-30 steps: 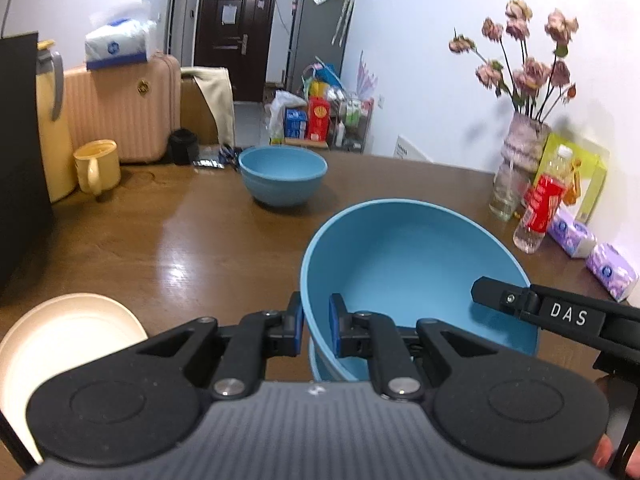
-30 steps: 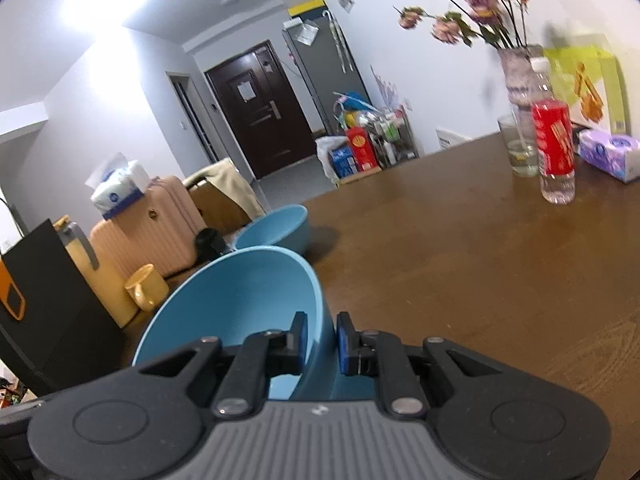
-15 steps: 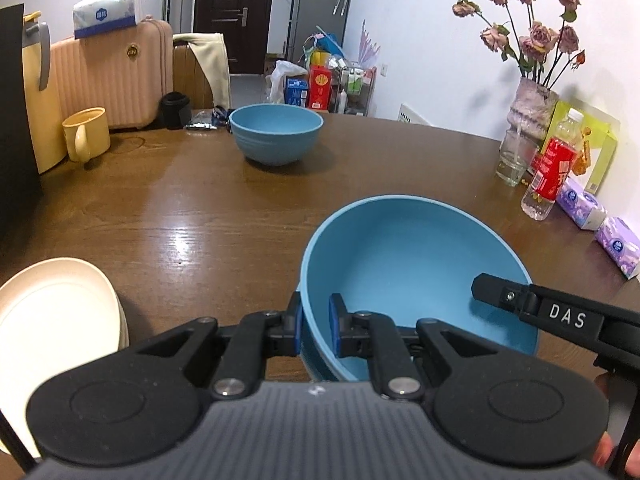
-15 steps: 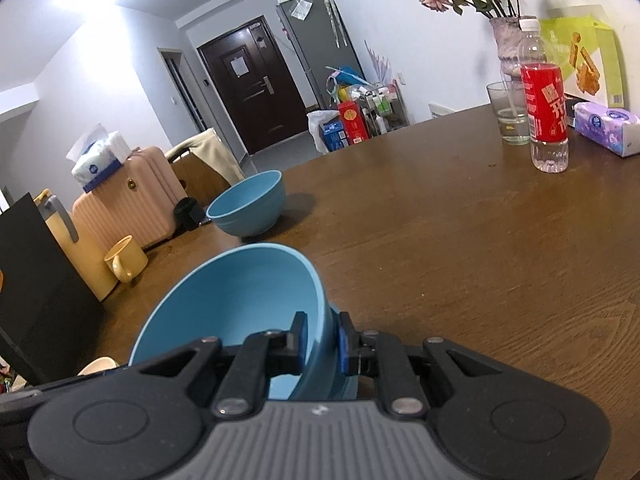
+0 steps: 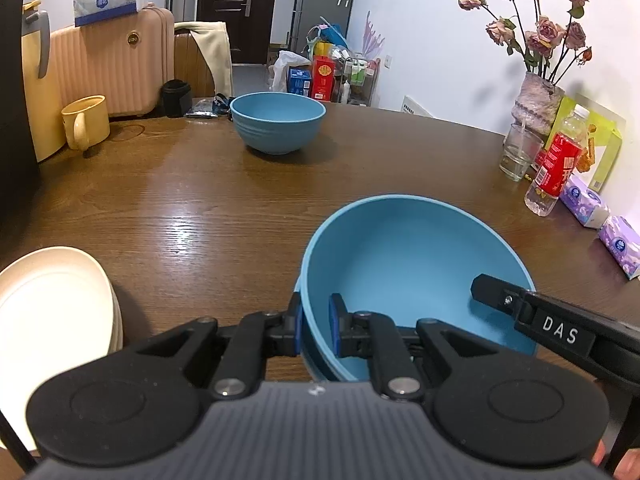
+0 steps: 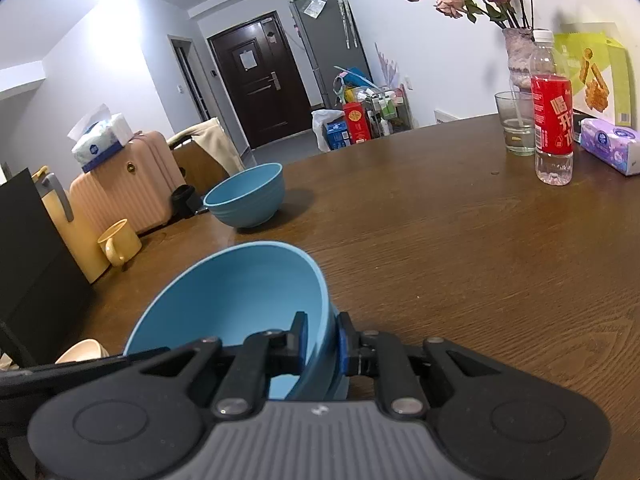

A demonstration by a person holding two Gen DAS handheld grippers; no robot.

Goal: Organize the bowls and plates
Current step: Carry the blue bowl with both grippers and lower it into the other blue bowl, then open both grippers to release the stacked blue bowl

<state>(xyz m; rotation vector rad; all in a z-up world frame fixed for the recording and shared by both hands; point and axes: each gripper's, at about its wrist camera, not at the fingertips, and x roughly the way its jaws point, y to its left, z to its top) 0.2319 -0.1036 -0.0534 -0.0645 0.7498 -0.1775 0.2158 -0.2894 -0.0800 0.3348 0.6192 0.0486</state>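
A large blue bowl [image 5: 404,264] sits low over the brown table, gripped from both sides. My left gripper [image 5: 314,330] is shut on its left rim, and my right gripper [image 6: 321,344] is shut on its right rim [image 6: 320,296]. The right gripper's finger [image 5: 532,316] reaches over the bowl's right edge in the left wrist view. A second blue bowl [image 5: 278,120] [image 6: 246,194] stands farther back on the table. A stack of cream plates [image 5: 52,320] lies at the near left; its edge [image 6: 82,350] shows in the right wrist view.
A yellow mug [image 5: 86,126] and yellow jug [image 5: 38,80] stand at the far left beside a black box [image 6: 36,264]. At the right are a glass [image 5: 520,152], red-labelled bottle [image 5: 556,168], vase of roses [image 5: 538,100] and tissue packs [image 5: 620,244].
Both grippers have sunk a little with the large bowl toward the table. The views tilted down, so the far bowl and plates sit differently in frame. Both grips stay the same.
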